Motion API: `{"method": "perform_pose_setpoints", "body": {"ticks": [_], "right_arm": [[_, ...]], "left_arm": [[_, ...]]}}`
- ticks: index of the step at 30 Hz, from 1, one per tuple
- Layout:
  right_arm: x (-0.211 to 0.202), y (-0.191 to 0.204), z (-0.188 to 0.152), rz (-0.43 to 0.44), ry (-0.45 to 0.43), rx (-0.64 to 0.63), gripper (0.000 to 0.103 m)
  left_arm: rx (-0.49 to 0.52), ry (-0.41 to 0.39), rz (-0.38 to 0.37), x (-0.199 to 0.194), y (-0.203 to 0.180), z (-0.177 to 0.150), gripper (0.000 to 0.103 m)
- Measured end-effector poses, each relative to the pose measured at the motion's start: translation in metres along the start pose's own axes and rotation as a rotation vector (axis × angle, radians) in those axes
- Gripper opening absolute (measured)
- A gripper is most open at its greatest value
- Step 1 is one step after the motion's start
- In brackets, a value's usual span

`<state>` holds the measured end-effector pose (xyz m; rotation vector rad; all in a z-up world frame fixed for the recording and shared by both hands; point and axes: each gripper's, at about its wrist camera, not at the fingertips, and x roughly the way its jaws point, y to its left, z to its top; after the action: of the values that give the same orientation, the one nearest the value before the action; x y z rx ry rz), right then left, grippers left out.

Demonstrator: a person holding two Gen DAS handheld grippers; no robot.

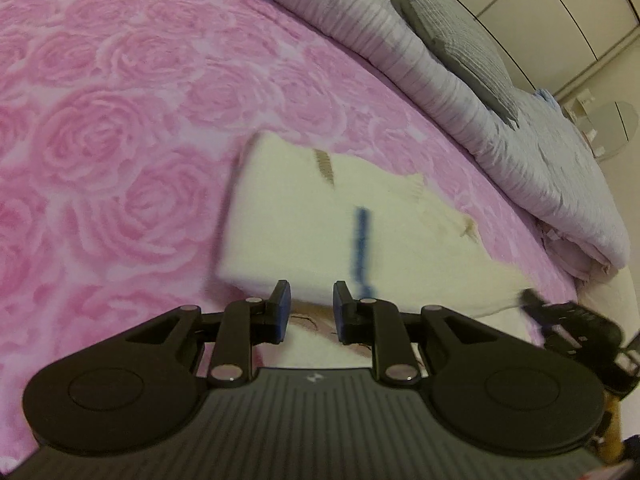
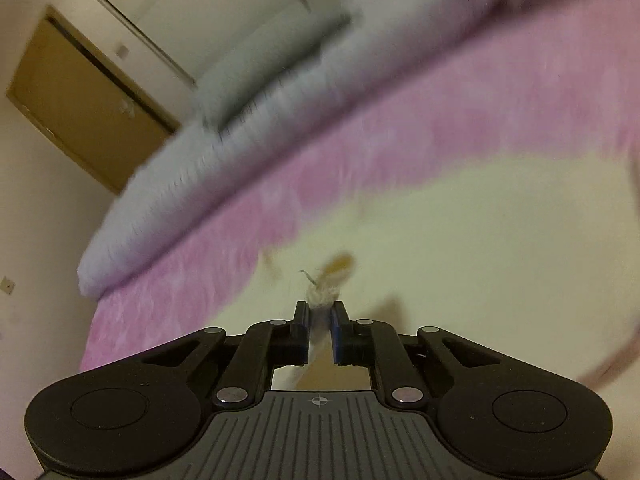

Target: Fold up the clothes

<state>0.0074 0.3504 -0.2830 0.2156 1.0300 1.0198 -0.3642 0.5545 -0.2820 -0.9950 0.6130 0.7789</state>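
Right gripper pinches the cream garment's edge; I see the left gripper, jaws apart, above that garment on the pink blanket.

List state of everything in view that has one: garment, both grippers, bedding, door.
Cream garment: partly folded, lying on the pink blanket.
Left gripper: jaws slightly apart, over the garment's near edge; grip unclear.
Right gripper: shut on a bunched bit of garment.
Grey duvet: heaped along the bed's far side.
Door: closed.
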Motion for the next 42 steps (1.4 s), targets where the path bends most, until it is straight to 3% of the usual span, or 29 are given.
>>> {"method": "perform_pose_setpoints", "body": {"ticks": [1,4,9,13,18,22,26,29,30,31,33,36,39,42], "right_arm": [[-0.010,-0.002,0.006,-0.015,-0.034,-0.020,0.010],[-0.015,-0.040,0.013,-0.119,-0.009,0.020,0.010],[-0.018,-0.077,0.016,-0.164,0.035,0.052,0.010],[-0.010,-0.078,0.014,-0.217,0.062,-0.005,0.011],[-0.002,-0.094,0.012,-0.329,0.174,0.040,0.012],[-0.021,-0.088,0.013,-0.324,0.159,0.029,0.012],[-0.017,-0.090,0.016,-0.374,0.197,0.027,0.012],[-0.021,-0.075,0.020,-0.501,0.107,-0.102,0.012],[-0.023,-0.068,0.020,-0.554,0.077,-0.169,0.017],[-0.023,-0.067,0.023,-0.524,0.075,-0.157,0.034],[-0.022,-0.066,0.030,-0.463,0.071,-0.132,0.036],[-0.013,-0.068,0.034,-0.195,0.135,0.042,0.036],[0.008,-0.046,0.027,-0.173,0.187,-0.019,0.036],[0.031,-0.033,0.019,-0.188,0.235,-0.043,0.036]], "left_arm": [[0.006,0.005,-0.003,0.003,-0.002,0.000,0.017],[0.025,0.024,-0.010,0.014,-0.009,-0.001,0.017],[0.074,0.051,-0.004,0.029,-0.020,-0.006,0.017],[0.119,0.057,0.005,0.038,-0.032,-0.006,0.017],[0.200,0.049,0.026,0.043,-0.051,-0.002,0.017],[0.221,0.027,0.029,0.042,-0.059,0.006,0.017],[0.209,0.018,0.047,0.043,-0.057,0.018,0.017],[0.229,0.021,0.049,0.045,-0.055,0.026,0.017],[0.235,0.025,0.053,0.046,-0.054,0.029,0.017],[0.237,0.031,0.053,0.049,-0.052,0.033,0.017],[0.233,0.041,0.044,0.054,-0.048,0.040,0.017],[0.238,0.046,0.008,0.064,-0.045,0.054,0.017],[0.222,0.043,-0.049,0.077,-0.039,0.077,0.015],[0.191,0.062,-0.055,0.092,-0.030,0.104,0.013]]}}
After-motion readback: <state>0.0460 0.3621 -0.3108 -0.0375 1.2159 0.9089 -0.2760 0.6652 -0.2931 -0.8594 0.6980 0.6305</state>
